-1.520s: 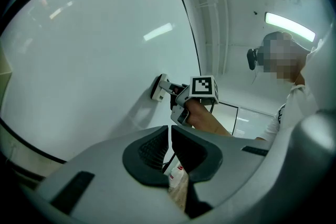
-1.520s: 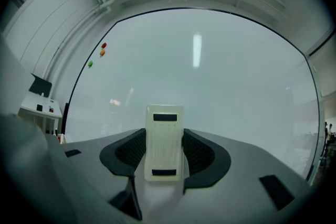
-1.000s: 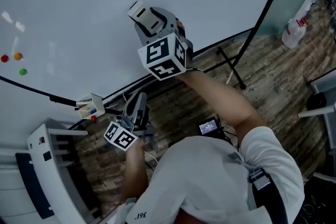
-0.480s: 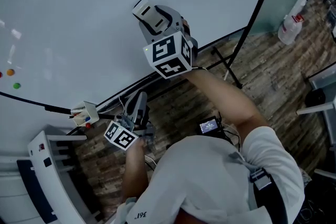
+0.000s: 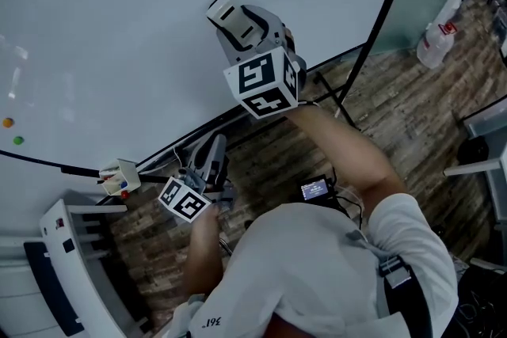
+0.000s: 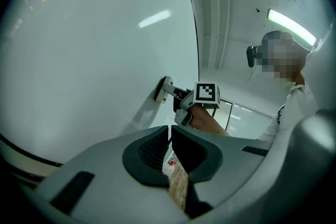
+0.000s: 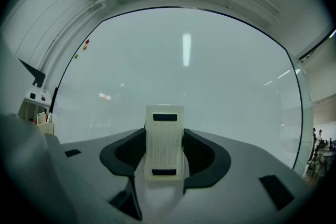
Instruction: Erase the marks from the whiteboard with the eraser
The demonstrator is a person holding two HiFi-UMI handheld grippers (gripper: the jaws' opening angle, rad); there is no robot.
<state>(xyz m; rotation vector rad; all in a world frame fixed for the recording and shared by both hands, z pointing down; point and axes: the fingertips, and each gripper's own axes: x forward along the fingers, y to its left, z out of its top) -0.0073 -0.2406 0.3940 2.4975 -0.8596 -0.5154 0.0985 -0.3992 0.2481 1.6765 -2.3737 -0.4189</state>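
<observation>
The whiteboard [image 5: 119, 28] fills the upper left of the head view and looks blank where I can see it. My right gripper [image 5: 238, 24] is shut on a white eraser [image 5: 222, 10], which is pressed flat against the board. In the right gripper view the eraser [image 7: 164, 141] sits upright between the two dark pads, with the board [image 7: 210, 71] behind it. My left gripper [image 5: 214, 158] hangs low by the board's bottom rail, jaws shut with nothing between them. The left gripper view shows the eraser [image 6: 163, 88] on the board from the side.
Small coloured magnets [image 5: 8, 123] stick near the board's left edge. A small white holder with markers [image 5: 117, 178] hangs on the bottom rail. The black board stand [image 5: 341, 99] reaches onto the wooden floor. A white bottle [image 5: 434, 43] stands at the right, a white rack [image 5: 75, 265] at the lower left.
The right gripper with the eraser has slid a little right and up along the board. The head view has shifted, so the magnets and marker holder now lie further left and lower.
</observation>
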